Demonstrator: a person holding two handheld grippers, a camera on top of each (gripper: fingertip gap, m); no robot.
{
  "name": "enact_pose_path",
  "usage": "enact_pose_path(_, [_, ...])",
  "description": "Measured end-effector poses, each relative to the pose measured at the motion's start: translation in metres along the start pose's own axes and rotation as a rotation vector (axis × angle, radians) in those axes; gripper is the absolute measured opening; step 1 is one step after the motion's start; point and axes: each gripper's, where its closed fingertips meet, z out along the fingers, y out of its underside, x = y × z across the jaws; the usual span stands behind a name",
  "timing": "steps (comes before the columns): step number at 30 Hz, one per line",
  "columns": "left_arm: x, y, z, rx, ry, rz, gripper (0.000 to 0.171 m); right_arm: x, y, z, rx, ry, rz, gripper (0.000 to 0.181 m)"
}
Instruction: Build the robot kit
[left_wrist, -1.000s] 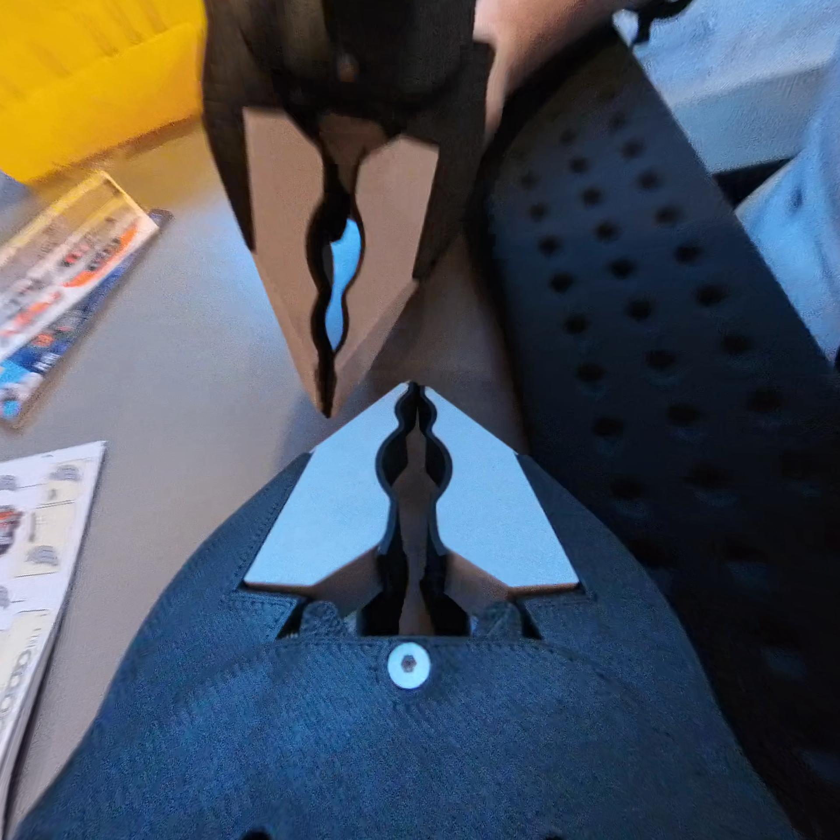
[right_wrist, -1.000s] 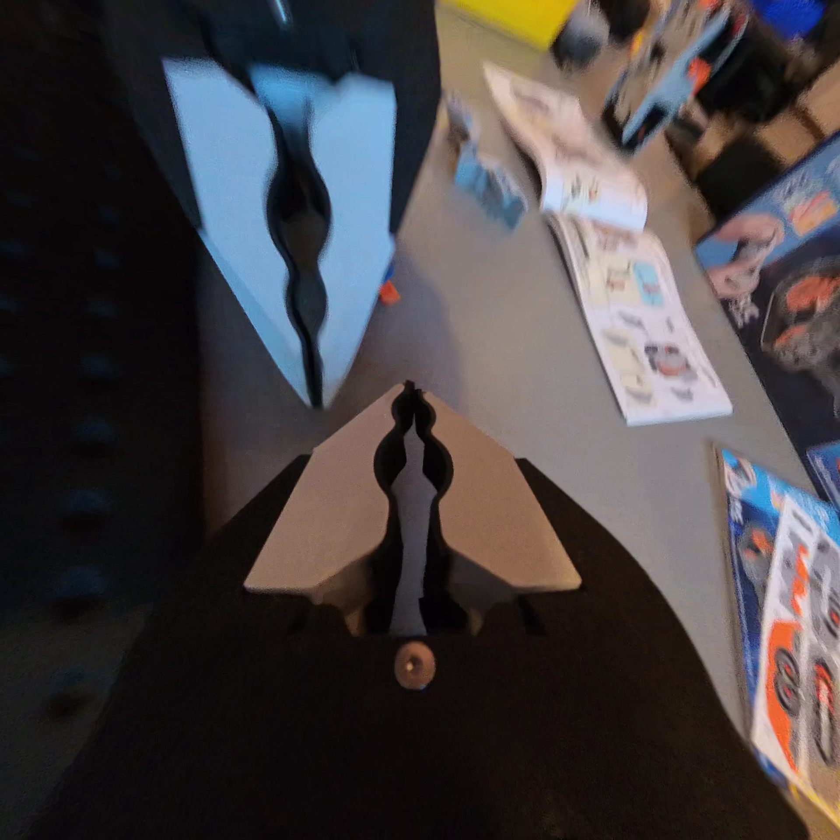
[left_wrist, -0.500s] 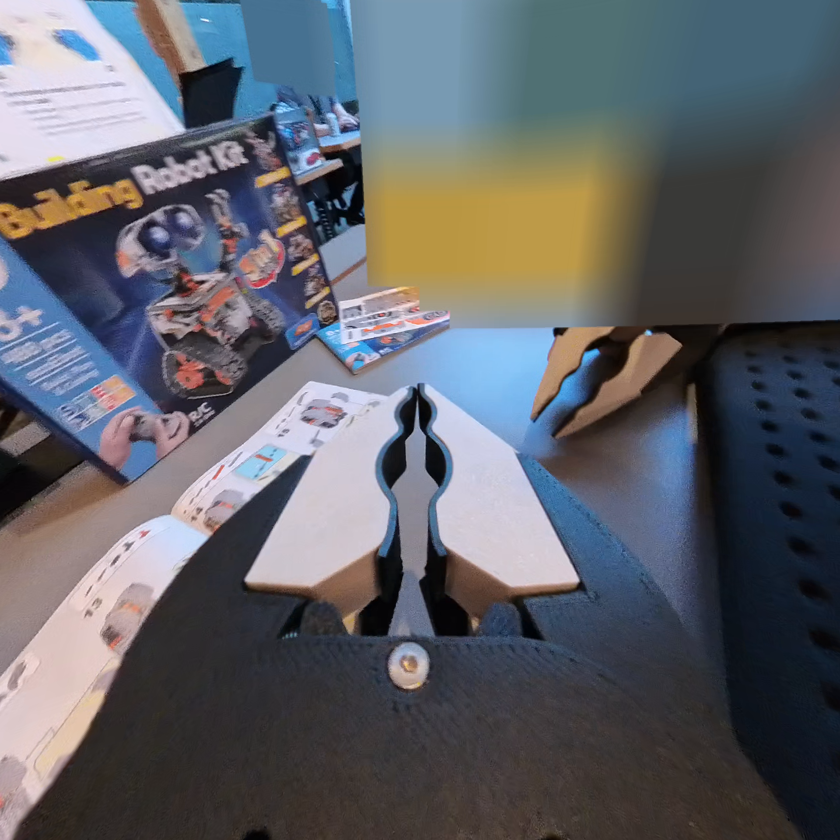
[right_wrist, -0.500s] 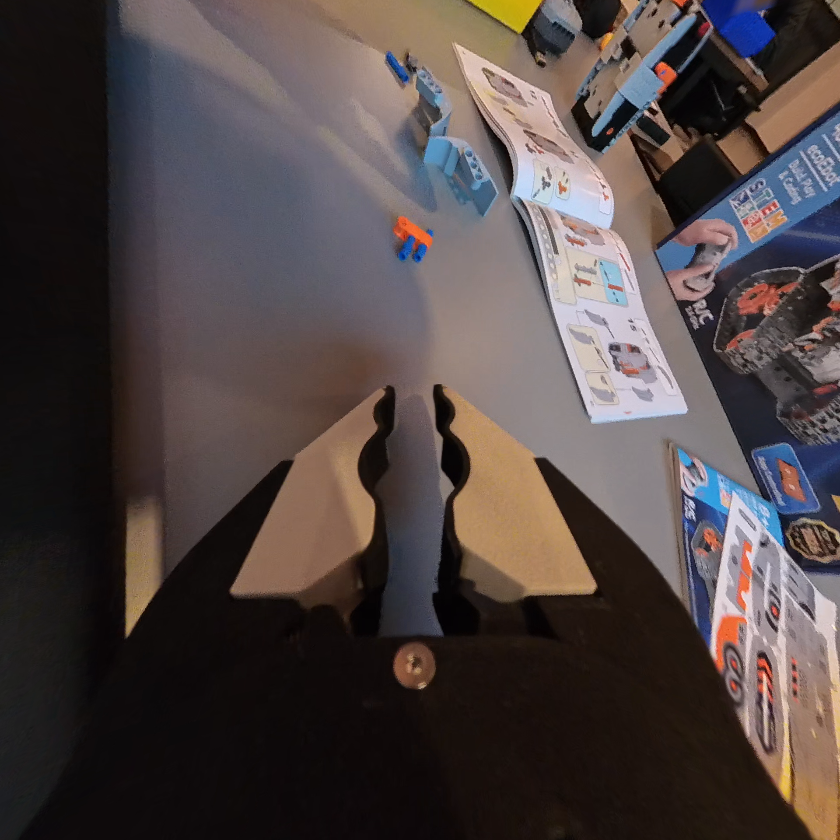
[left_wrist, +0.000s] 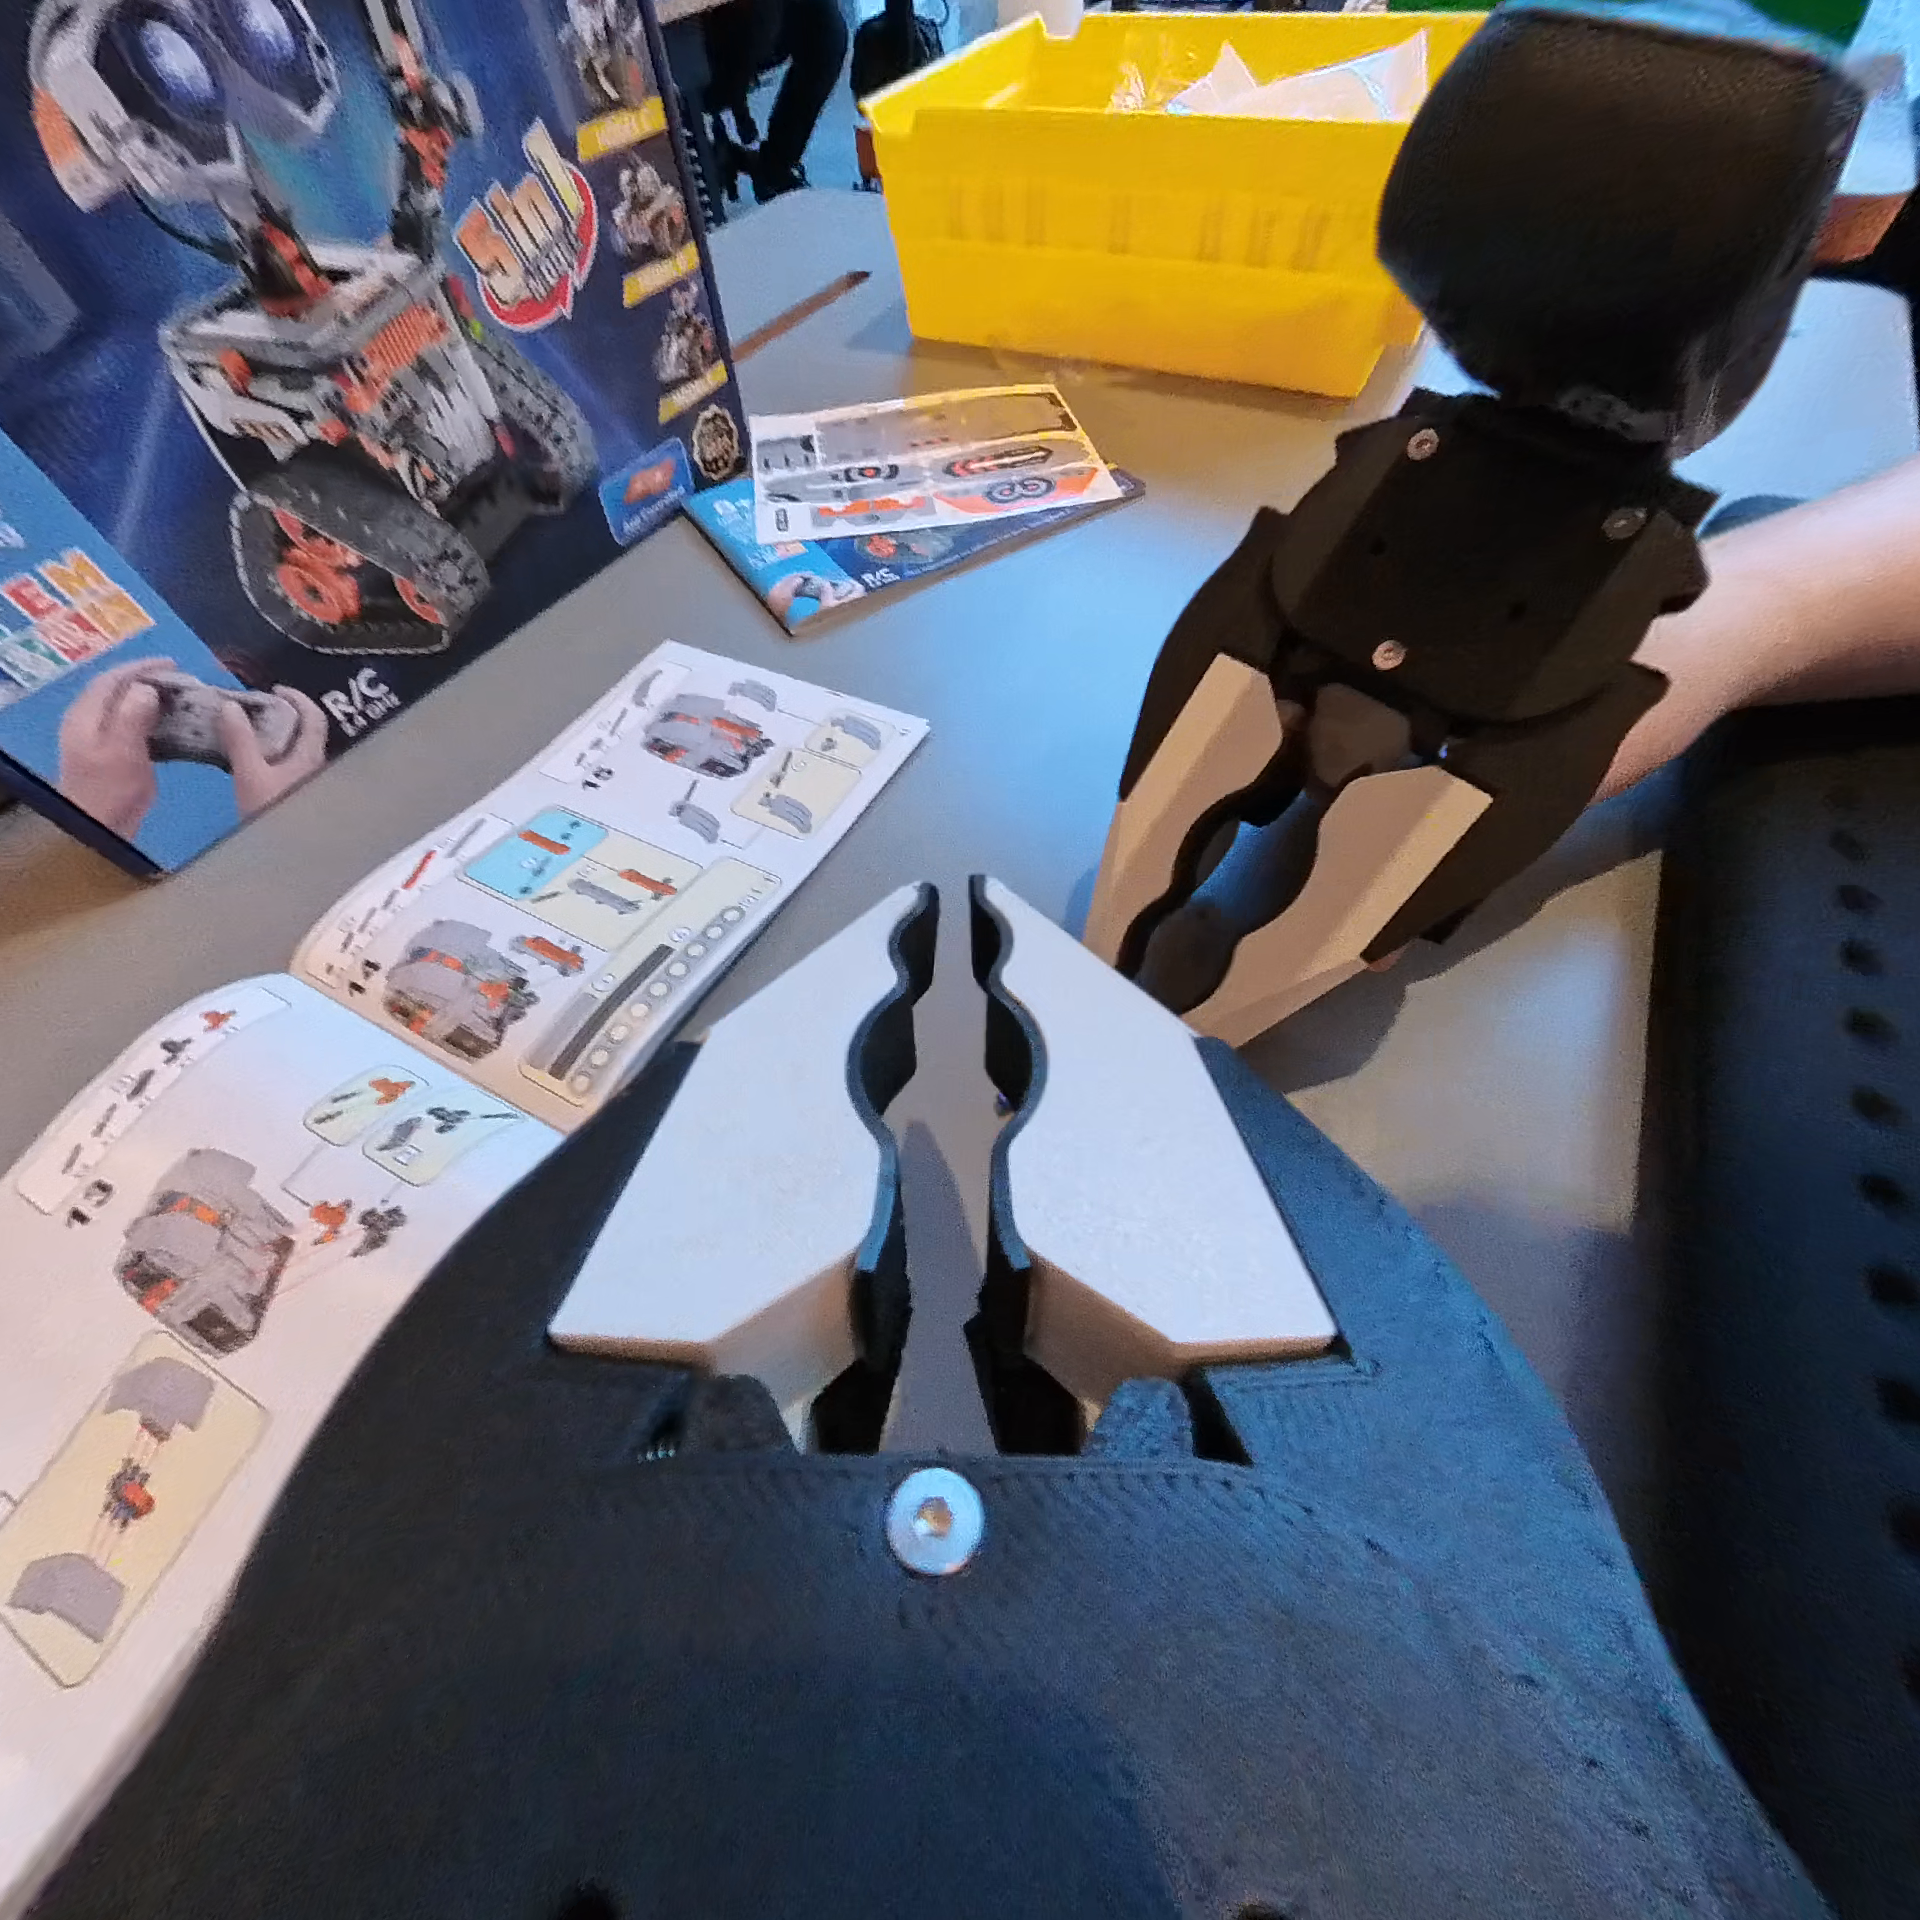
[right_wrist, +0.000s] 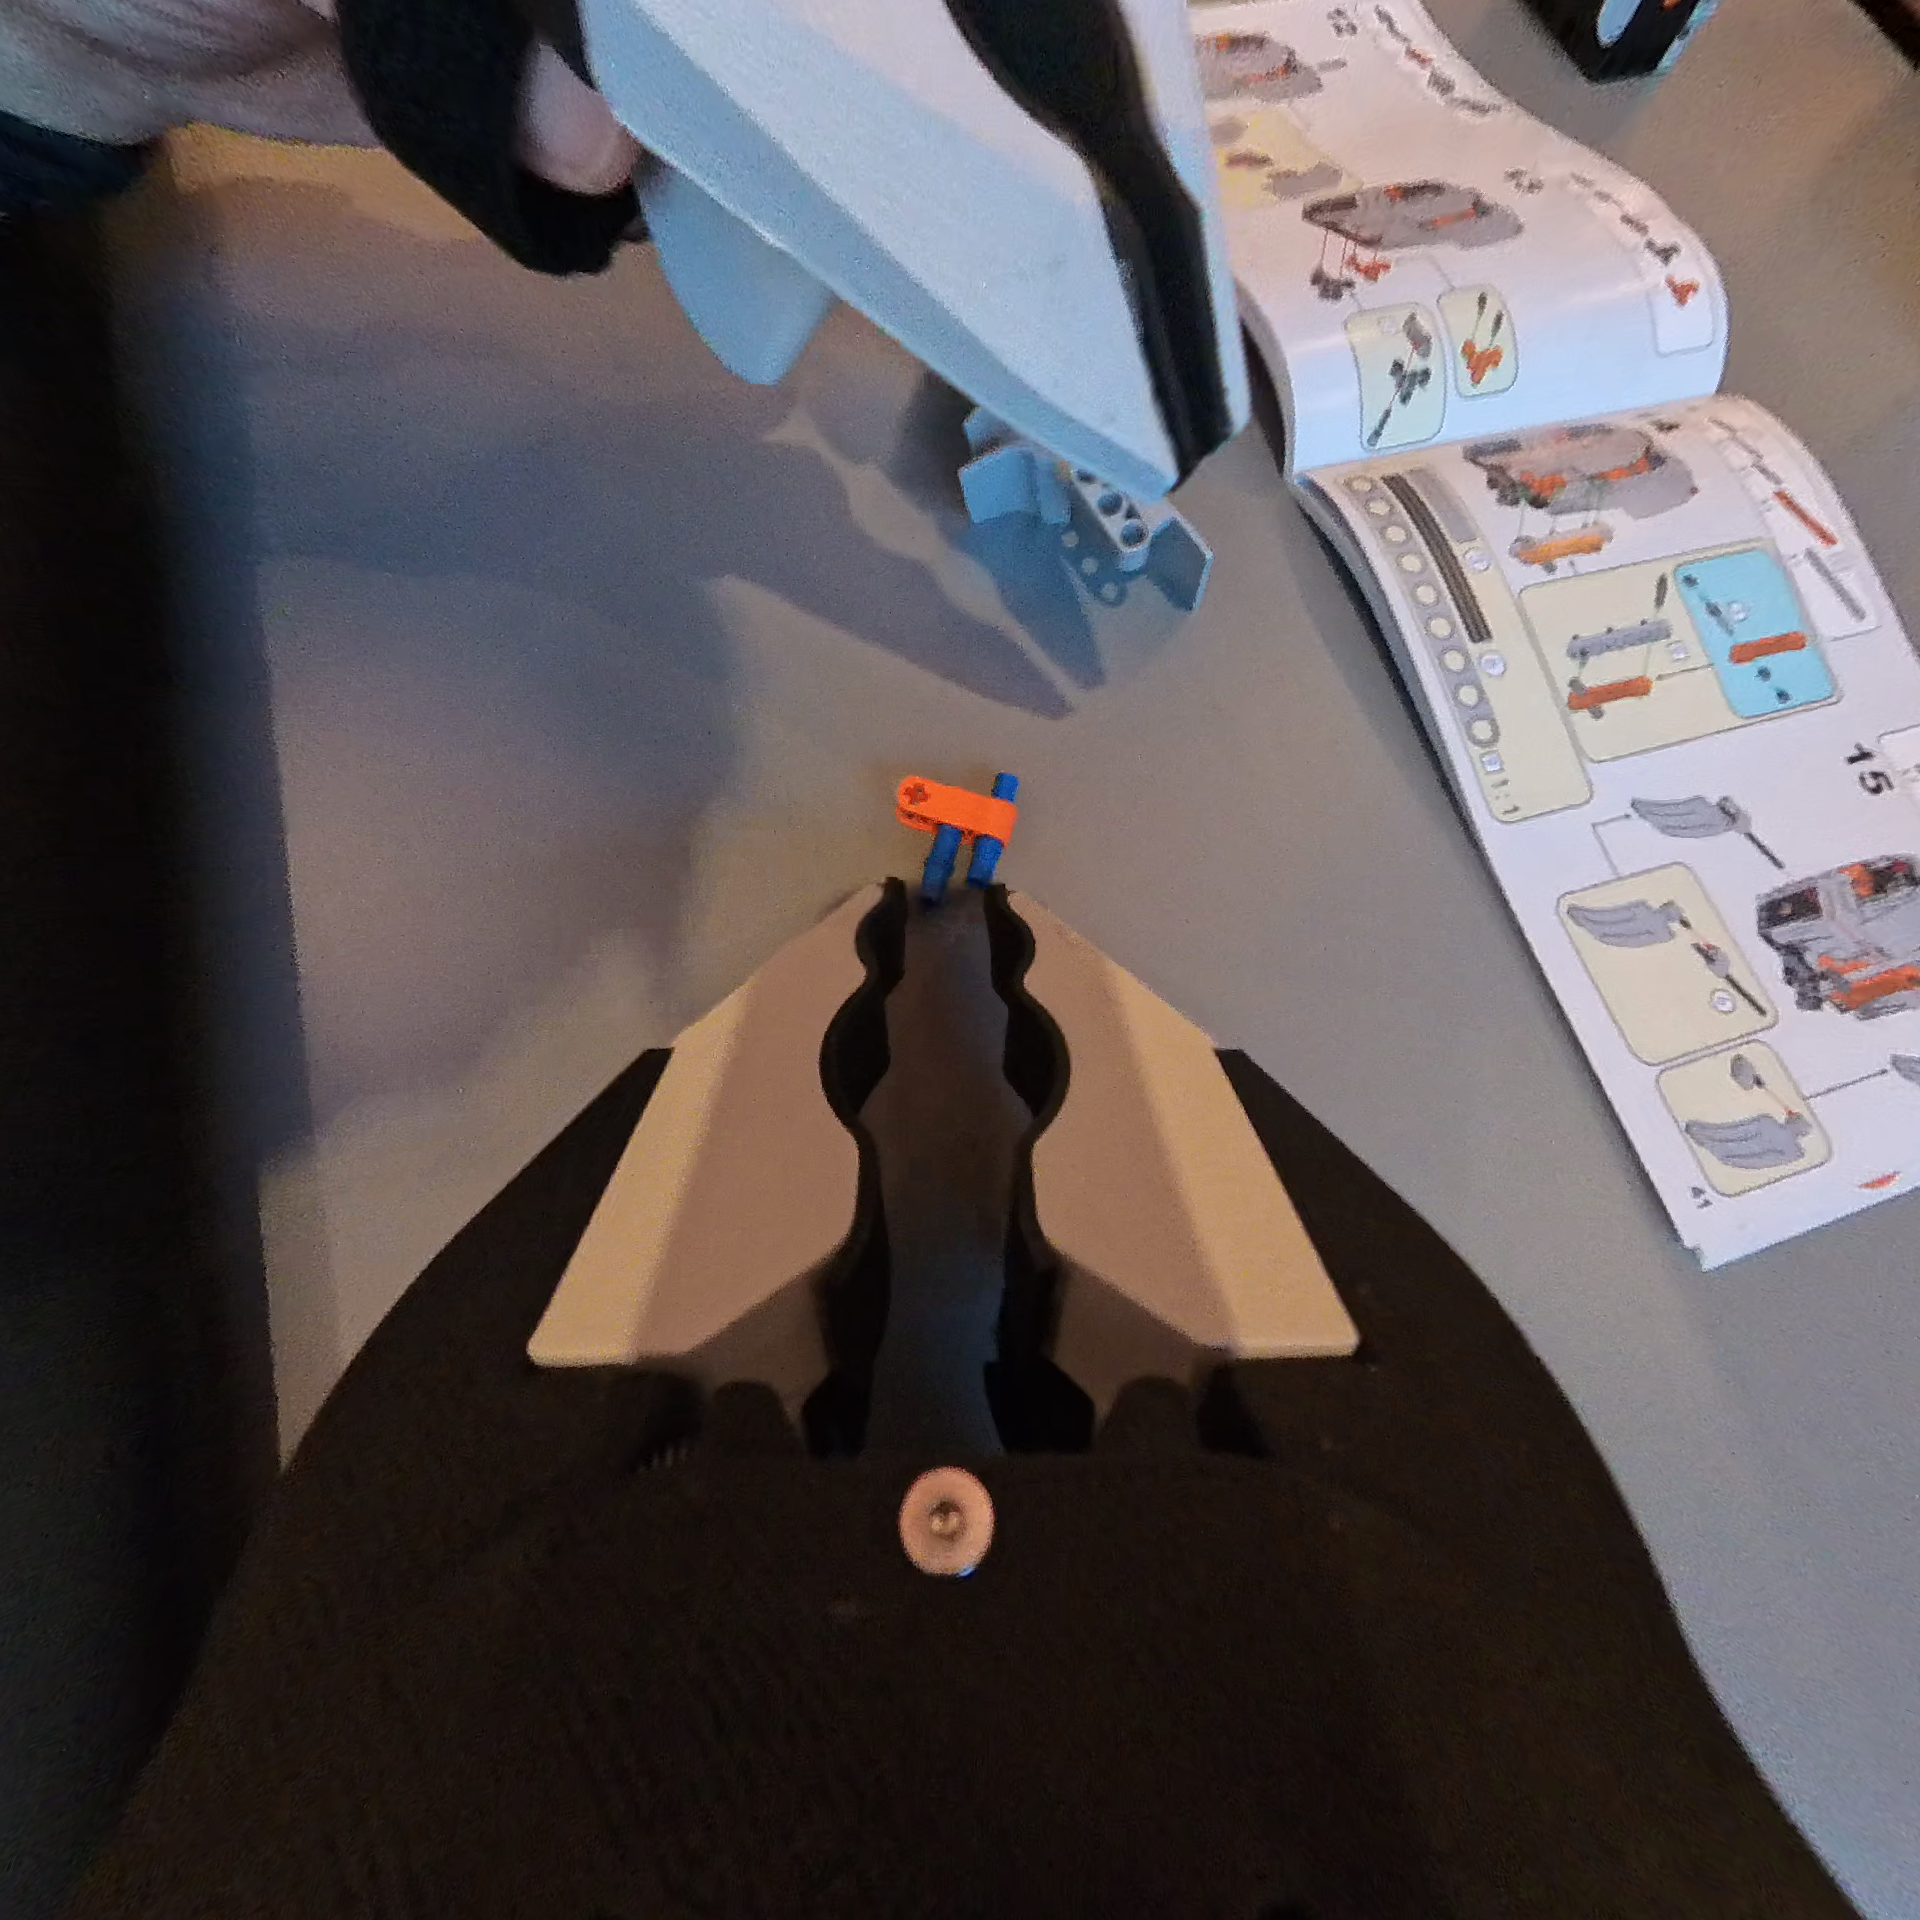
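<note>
A small orange connector with two blue pins (right_wrist: 956, 821) lies on the grey table (right_wrist: 520, 727). My right gripper (right_wrist: 948, 891) is slightly open and empty, its tips right at the ends of the blue pins without gripping them. In the left wrist view it (left_wrist: 1169, 987) stands tips-down on the table, jaws apart. My left gripper (left_wrist: 952, 896) is shut and empty, low over the table next to the right one. In the right wrist view it (right_wrist: 1174, 457) hangs just above a light blue-grey building part (right_wrist: 1091, 540).
An open instruction booklet (left_wrist: 623, 883) lies left of the grippers, also in the right wrist view (right_wrist: 1558, 675). A blue kit box (left_wrist: 312, 364), leaflets (left_wrist: 914, 488) and a yellow bin (left_wrist: 1132, 239) stand farther back. A black perforated surface (left_wrist: 1787, 1143) borders the table. A person's arm (left_wrist: 1787, 613) holds the right gripper. The gap from one gripper's tips to the other's is roughly 8 centimetres.
The two grippers pointed tip to tip a second ago. The right gripper has parted its jaws and come down to the orange piece. The left gripper has swung over the blue-grey part.
</note>
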Motion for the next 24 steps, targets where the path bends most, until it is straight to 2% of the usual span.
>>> enact_pose_path(3, [0.002, 0.002, 0.001, -0.004, 0.032, -0.045, 0.004, 0.003, -0.001, 0.003, -0.012, 0.036, 0.004, 0.012])
enact_pose_path(4, [0.003, 0.004, 0.002, -0.012, 0.041, -0.054, 0.004, 0.003, 0.000, 0.003, -0.018, 0.043, -0.011, 0.004])
enact_pose_path(6, [0.003, 0.008, 0.003, -0.029, 0.053, -0.075, 0.004, 0.007, 0.001, 0.000, -0.032, 0.084, -0.072, 0.003])
enact_pose_path(10, [0.005, 0.009, 0.004, -0.019, 0.111, -0.181, 0.011, 0.008, -0.011, -0.014, 0.058, 0.152, -0.268, 0.003])
enact_pose_path(14, [0.015, -0.004, -0.001, 0.062, 0.254, -0.378, 0.027, 0.016, -0.031, -0.045, 0.176, 0.308, -0.406, 0.003])
enact_pose_path(19, [0.029, -0.022, -0.008, 0.163, 0.449, -0.551, 0.024, 0.015, -0.044, -0.069, 0.262, 0.394, -0.493, 0.003])
enact_pose_path(24, [0.036, -0.015, 0.000, 0.119, 0.460, -0.554, 0.022, 0.019, -0.050, -0.078, 0.283, 0.476, -0.544, 0.003])
